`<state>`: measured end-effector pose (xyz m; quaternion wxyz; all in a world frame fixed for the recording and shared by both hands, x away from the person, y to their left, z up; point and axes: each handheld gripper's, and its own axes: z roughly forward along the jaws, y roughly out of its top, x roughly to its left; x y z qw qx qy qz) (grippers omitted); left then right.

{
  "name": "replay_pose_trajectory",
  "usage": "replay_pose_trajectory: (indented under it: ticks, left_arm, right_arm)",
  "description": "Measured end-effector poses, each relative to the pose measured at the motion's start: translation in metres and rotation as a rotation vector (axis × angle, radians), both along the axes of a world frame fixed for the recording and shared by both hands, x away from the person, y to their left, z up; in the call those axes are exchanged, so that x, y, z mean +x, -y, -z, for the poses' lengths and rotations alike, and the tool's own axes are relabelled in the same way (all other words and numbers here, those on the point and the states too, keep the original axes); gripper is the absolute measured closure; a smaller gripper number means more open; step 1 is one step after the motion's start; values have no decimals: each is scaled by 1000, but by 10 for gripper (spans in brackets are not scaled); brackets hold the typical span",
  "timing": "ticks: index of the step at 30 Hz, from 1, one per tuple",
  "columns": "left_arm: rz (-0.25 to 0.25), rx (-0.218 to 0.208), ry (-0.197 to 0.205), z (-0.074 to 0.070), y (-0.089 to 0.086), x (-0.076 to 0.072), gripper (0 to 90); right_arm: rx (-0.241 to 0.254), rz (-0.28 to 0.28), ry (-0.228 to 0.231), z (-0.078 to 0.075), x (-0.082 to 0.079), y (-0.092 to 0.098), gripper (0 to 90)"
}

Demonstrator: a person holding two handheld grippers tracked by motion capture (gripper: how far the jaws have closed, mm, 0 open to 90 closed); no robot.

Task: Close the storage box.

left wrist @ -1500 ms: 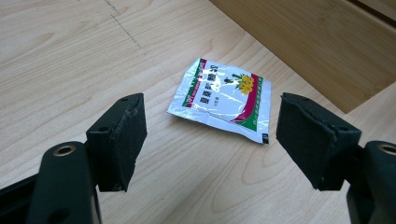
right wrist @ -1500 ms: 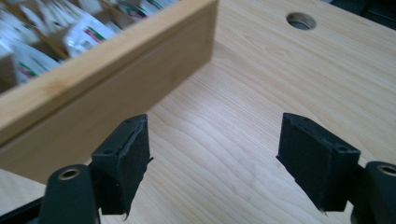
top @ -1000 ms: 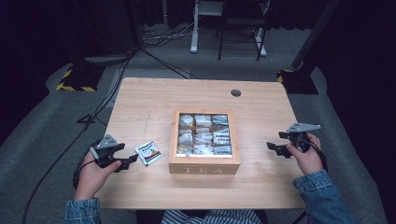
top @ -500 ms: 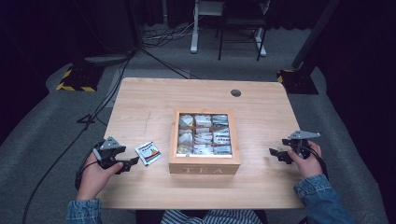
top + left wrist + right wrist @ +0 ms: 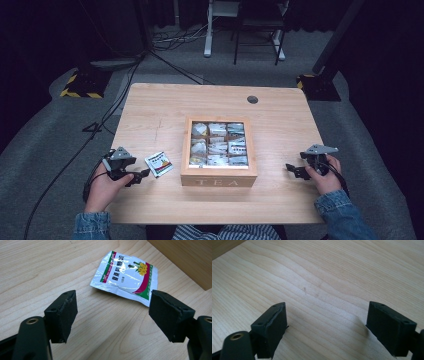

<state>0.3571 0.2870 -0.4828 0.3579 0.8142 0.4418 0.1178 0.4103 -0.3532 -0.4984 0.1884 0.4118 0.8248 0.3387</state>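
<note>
I am viewing a light wooden table [image 5: 160,115] sitting on a grey carpeted floor [image 5: 45,130]. A round hole [image 5: 252,99] is showing near its far edge. Lying directly on the surface are two items — an open wooden box [image 5: 218,176] lettered TEA at centre, packed with tea bags, and a white sachet [image 5: 159,163] lying flat just beside its left wall.

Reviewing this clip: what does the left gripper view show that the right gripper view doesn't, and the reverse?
The left gripper view alone has the loose tea sachet lying flat just beyond the open left tongs, with the tea box side behind it. The right gripper view has the open right tongs over bare wood. Both share the wooden table and spread jaws holding nothing.
</note>
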Motion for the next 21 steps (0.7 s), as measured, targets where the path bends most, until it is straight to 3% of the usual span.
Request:
replay_pose_trajectory:
  ticks: [4, 21]
  left_arm:
    - [5, -3, -9, 2, 0, 1, 238]
    - [11, -15, 2, -1, 2, 4, 237]
  right_arm:
    - [36, 28, 10, 5, 0, -1, 152]
    - [36, 30, 9, 6, 0, -1, 145]
